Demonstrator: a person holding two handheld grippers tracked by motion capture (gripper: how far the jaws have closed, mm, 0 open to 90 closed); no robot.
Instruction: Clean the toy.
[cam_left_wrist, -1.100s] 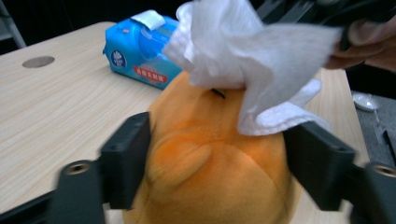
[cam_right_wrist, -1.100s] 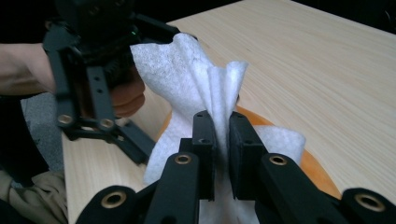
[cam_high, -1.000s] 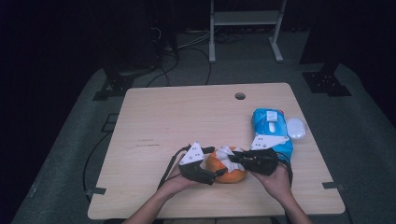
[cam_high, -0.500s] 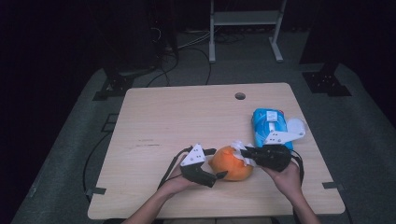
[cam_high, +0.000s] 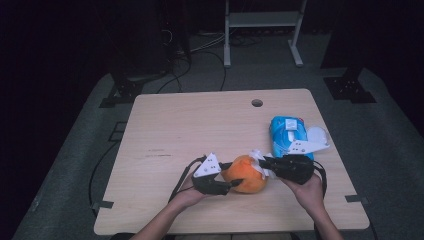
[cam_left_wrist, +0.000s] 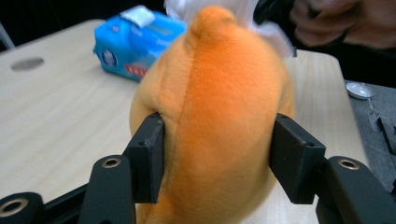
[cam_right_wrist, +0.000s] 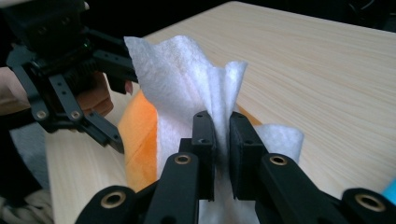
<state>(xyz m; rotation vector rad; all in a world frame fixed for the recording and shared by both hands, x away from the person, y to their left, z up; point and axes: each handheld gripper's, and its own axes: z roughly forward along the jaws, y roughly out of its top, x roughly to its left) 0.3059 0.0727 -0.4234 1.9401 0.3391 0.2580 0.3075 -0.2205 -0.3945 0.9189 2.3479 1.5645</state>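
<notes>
Between the left gripper's (cam_left_wrist: 217, 154) fingers (cam_left_wrist: 150, 156) an orange plush toy (cam_left_wrist: 219, 121) is squeezed from both sides, the jaws having just been closing onto it; the pads dent the fabric in the left gripper view. The right gripper's (cam_right_wrist: 222, 140) fingers (cam_right_wrist: 204, 140) are pinched nearly together on a white wipe (cam_right_wrist: 187, 84), which rises crumpled past their tips and drapes against the toy's far end.

Judged step: the toy is being steadied for wiping. The left grip should be kept firm but not crushing, so the plush is not rolled on the desk (cam_high: 200, 125). The wipe should be dragged across the fabric with the pinch kept tight, since a loose fold could slip out. The two sets of fingers should be kept apart to avoid a knock.

From the high view, both grippers (cam_high: 227, 186) (cam_high: 260, 162) are seen meeting at the toy (cam_high: 245, 175) near the desk's front edge, with a blue wipe pack (cam_high: 287, 132) just beyond the right fingers; pad contact cannot be judged there. Pad contact on the plush is given by the left gripper view, and the pinch on the wipe by the right gripper view.
</notes>
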